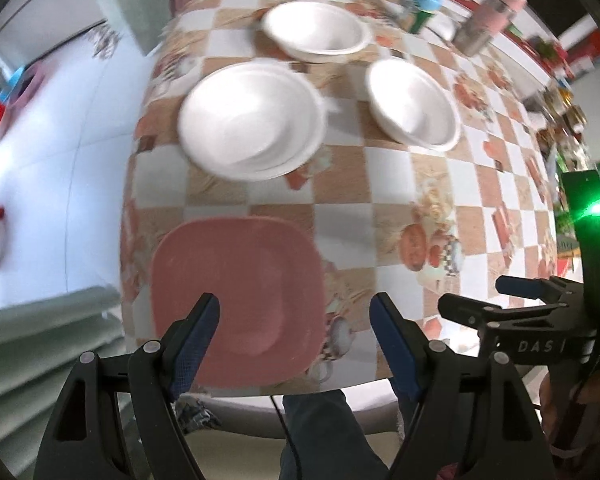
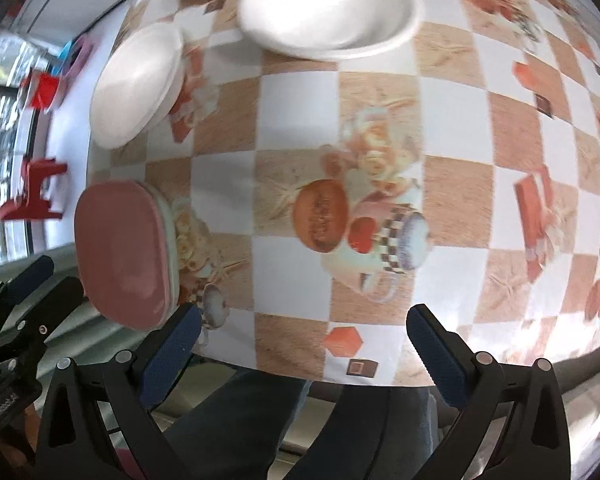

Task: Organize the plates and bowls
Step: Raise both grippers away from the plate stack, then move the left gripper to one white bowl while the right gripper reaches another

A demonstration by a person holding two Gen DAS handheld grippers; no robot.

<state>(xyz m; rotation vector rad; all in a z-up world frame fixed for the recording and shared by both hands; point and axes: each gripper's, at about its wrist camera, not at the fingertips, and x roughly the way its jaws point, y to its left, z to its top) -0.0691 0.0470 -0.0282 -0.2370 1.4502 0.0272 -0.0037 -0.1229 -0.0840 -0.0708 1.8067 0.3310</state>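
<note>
Pink square plate [image 1: 236, 296] stacked on another, three white bowls [image 1: 252, 120] beyond, left tongs [image 1: 294, 312] and right tongs [image 2: 304, 330] released, empty

Checkered surface [image 1: 392, 168] set with white bowls and a pink stack

The surface wears a cloth of white and tan squares printed with food pictures. At its near edge lies a pink square plate [image 1: 236, 300]; in the right wrist view it tops a thin stack. Beyond it sit white round plates [image 1: 252, 120] piled together, a white bowl [image 1: 414, 104] to their right, and another white bowl [image 1: 316, 32] farther back. Blurred bottles [image 1: 484, 16] stand at the far edge.
</note>
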